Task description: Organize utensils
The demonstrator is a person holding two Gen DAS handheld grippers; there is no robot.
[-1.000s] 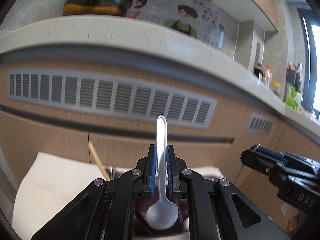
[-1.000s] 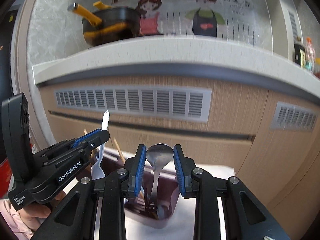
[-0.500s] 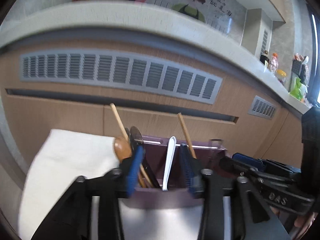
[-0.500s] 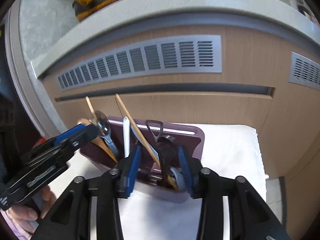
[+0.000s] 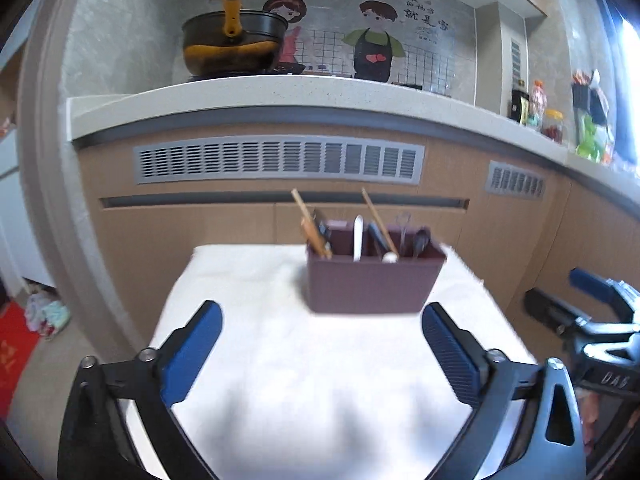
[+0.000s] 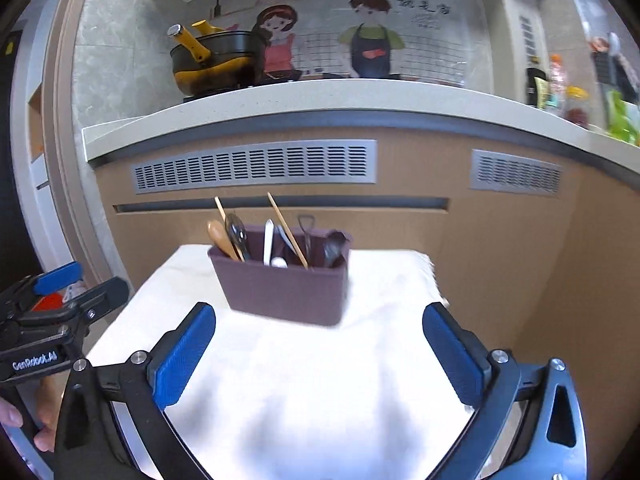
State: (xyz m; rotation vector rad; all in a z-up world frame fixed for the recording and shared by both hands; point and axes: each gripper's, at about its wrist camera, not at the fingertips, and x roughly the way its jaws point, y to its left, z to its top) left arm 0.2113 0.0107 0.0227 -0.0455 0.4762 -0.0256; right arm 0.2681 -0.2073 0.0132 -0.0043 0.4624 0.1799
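A: With both the left gripper [image 5: 320, 338] and right gripper [image 6: 318, 338] spread wide and holding nothing, where are the utensils?

B: All standing in the caddy [image 5: 374, 280], ahead of the jaws on the white cloth [image 5: 280, 360]: 2 chopsticks, a white spoon [image 5: 357, 238], wooden and metal pieces.

A: Any risk?

B: The caddy looks top-heavy. I judge that a finger clipping a leaning chopstick [image 6: 287, 230] could tip it or drag the cloth.
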